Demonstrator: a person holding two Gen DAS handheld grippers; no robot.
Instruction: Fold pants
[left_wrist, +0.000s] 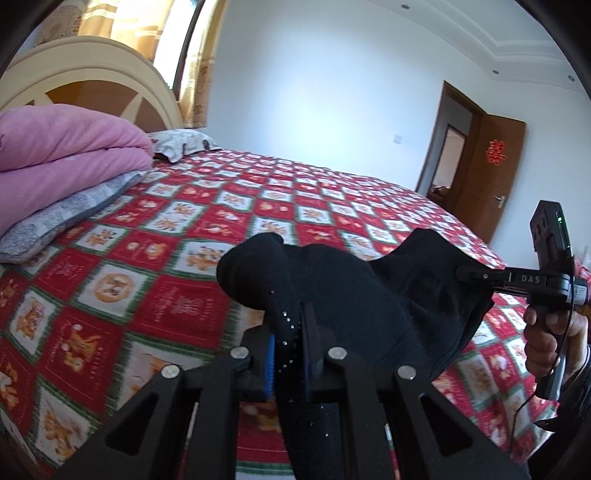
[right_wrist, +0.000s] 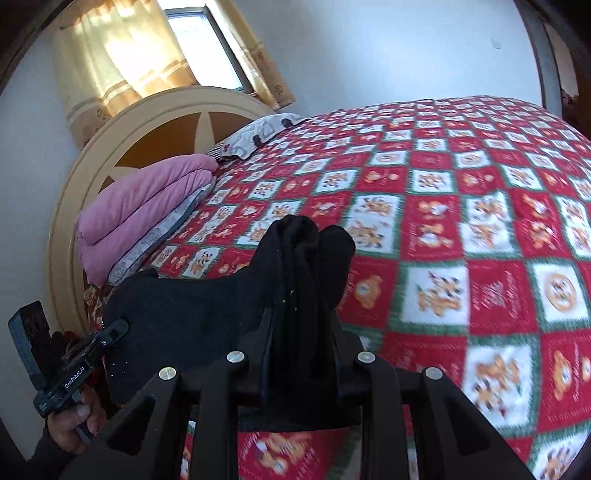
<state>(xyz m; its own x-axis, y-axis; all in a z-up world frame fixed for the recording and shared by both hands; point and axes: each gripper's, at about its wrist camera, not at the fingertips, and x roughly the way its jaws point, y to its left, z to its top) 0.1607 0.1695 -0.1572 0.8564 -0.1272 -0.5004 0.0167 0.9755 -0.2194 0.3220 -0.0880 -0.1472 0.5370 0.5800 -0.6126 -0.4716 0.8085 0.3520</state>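
Note:
The black pants (left_wrist: 351, 291) hang in the air over the bed, stretched between both grippers. My left gripper (left_wrist: 290, 332) is shut on one bunched end of the cloth, which bulges above its blue-padded fingers. In the left wrist view my right gripper (left_wrist: 469, 275) comes in from the right, held by a hand, and clamps the other end. The right wrist view shows my right gripper (right_wrist: 299, 332) shut on a thick fold of the pants (right_wrist: 207, 317), with my left gripper (right_wrist: 116, 330) pinching the cloth at the lower left.
A red, white and green checked bedspread (left_wrist: 207, 229) covers the bed. A folded pink quilt (left_wrist: 62, 155) on a grey pillow (left_wrist: 59, 218) and a patterned pillow (left_wrist: 181, 142) lie by the headboard (right_wrist: 155, 125). An open brown door (left_wrist: 491, 173) stands at the right.

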